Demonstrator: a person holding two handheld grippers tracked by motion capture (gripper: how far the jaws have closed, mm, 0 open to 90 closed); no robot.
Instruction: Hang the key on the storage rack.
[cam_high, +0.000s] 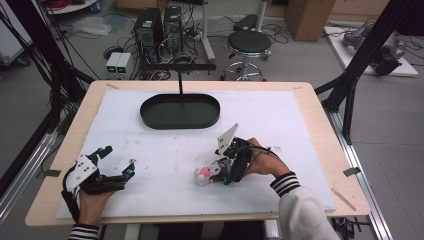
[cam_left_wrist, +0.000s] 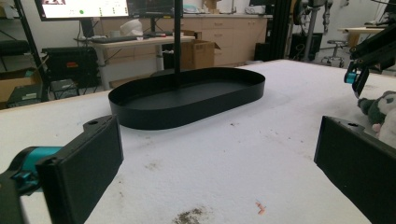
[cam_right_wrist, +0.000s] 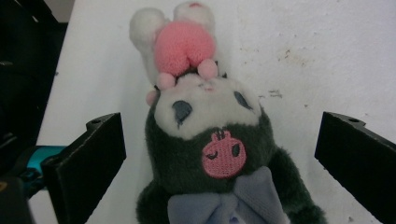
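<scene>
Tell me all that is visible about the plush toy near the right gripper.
The plush toy is soft and furry, with a dark body, a white face, a pink embroidered skull on its head, a lilac bow and a pink-and-white part below the face. It lies on the white table cover, between the open jaws of the right gripper, which do not press it. In the left gripper view it shows at the right edge.

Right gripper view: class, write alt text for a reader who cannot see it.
A dark plush toy with a white face and pink top lies on the white table cover, between the open right tongs, whose two black jaws stand apart on either side of it.
</scene>
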